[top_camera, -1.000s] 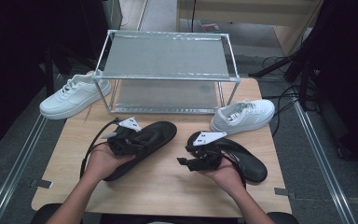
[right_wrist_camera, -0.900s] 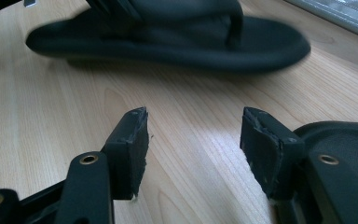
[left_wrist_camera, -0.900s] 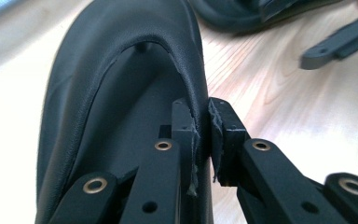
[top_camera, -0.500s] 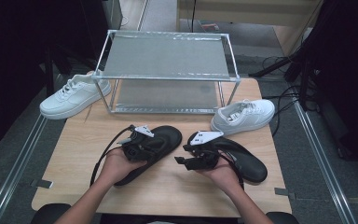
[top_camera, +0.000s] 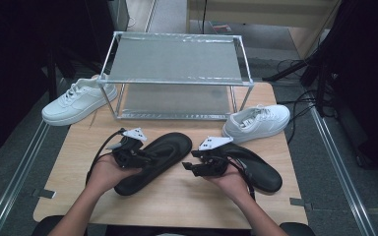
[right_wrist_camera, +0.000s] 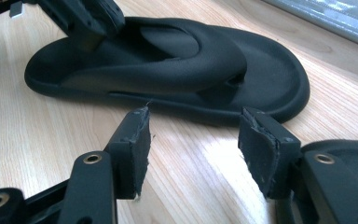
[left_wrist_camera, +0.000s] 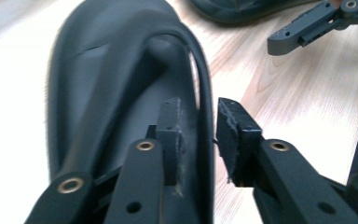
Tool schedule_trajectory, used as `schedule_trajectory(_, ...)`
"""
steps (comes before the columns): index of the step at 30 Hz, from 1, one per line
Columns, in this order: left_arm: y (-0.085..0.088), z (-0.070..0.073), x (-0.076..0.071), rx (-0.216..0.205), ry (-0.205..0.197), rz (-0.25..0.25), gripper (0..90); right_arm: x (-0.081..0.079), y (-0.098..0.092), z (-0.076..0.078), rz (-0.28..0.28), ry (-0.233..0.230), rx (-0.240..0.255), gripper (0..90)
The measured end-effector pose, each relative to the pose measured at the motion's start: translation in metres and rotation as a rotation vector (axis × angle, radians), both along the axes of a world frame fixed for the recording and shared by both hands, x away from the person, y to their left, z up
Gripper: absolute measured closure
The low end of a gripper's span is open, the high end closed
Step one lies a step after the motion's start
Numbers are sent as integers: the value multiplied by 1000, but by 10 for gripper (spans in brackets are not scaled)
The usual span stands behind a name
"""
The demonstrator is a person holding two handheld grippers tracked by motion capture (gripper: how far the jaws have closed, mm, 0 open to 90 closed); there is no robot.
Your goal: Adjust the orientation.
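**Left claw letting go of the left sandal**

Since a second ago my left claw (top_camera: 150, 156) slid the left sandal (top_camera: 165, 155) toward 3 o'clock, closer to the right sandal (top_camera: 258, 169). Its jaws have just been opening; the sandal strap (left_wrist_camera: 204, 100) sits between the pads (left_wrist_camera: 230, 133) with a gap, so no clamp now. I judge the sandal is placed, flat on the desk (top_camera: 177, 196), toe at 1 o'clock.

Right claw (top_camera: 189, 165) hasn't moved: jaws apart, nothing in them, over bare desk between the sandals.

The left gripper view shows the strap gap; the high view shows the layout: rack (top_camera: 174, 73) at 12, white sneakers at 10 (top_camera: 78, 101) and 2 (top_camera: 258, 123).
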State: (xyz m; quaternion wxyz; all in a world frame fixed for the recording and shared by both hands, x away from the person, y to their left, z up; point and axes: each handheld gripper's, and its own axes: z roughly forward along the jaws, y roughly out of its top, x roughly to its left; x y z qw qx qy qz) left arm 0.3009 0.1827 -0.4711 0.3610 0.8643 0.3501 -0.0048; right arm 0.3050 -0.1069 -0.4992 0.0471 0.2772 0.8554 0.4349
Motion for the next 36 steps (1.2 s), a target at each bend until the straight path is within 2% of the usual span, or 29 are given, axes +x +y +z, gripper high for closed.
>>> schedule_trajectory(5, 21, 0, 6, 8, -28, 9, 873, 2, 8, -1, -3, -4, 6, 457)
schedule_trajectory(7, 30, -3, 10, 13, -13, 34, 896, 3, 11, 0, -1, -11, 4, 457)
schedule_trajectory(10, 37, -6, 14, 17, -13, 51, 898, 4, 14, 1, -3, -16, 13, 495)
schedule_trajectory(14, 45, -13, 18, 38, -53, 40, 899, 3, 19, 3, 31, -20, 26, 640)
schedule_trajectory(19, 55, -23, 24, 45, -33, 66, 898, 1, 29, 1, 54, 2, 4, 792)
schedule_trajectory(22, 59, -29, 26, 30, -23, 70, 898, -3, 37, -2, 81, -49, -23, 900)
schedule_trajectory(24, 59, -32, 28, 34, -14, 71, 898, -5, 41, -3, 84, -61, -16, 900)
schedule_trajectory(29, 57, -35, 29, 44, -4, 72, 898, -4, 52, -6, 85, -35, -7, 900)
schedule_trajectory(36, 58, -37, 27, 29, -6, 90, 899, -1, 52, -8, 79, -9, 4, 900)
